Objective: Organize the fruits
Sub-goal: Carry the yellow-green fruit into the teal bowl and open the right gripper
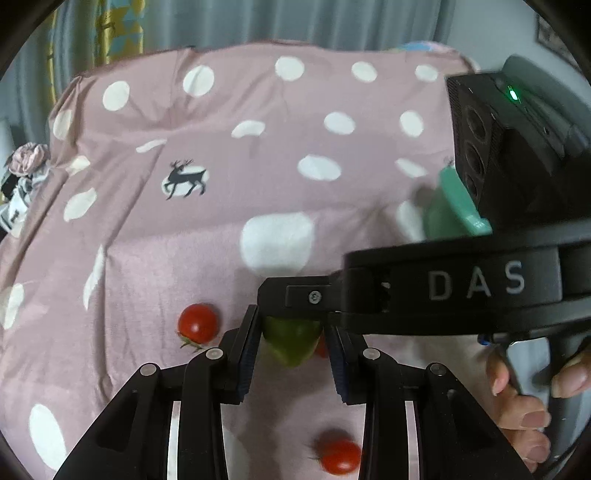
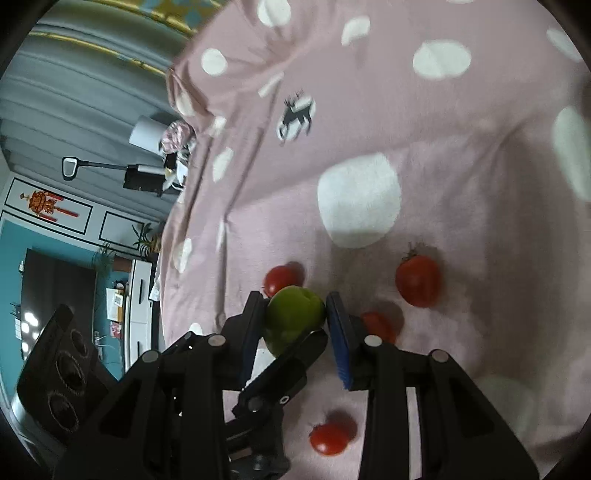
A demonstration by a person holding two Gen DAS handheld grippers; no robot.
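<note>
Between my left gripper (image 1: 291, 349) sits the green fruit (image 1: 291, 341), squeezed so I can lift it off the bed (image 1: 221, 147). Red tomatoes (image 1: 197, 323) wait nearby. My right gripper (image 2: 295, 317) pinches the same green fruit (image 2: 293, 314) too.

A home, by every sign a bedroom or living space; pink bedsheet (image 1: 229, 155) with white dots and a reindeer print filling most of both views; grey curtains (image 1: 258, 22) along the top of the left wrist view; at the left of the right wrist view, a teal wall (image 2: 14, 251), a red hanging ornament (image 2: 42, 203), potted plants (image 2: 144, 236) and a white cabinet (image 2: 138, 295).
</note>
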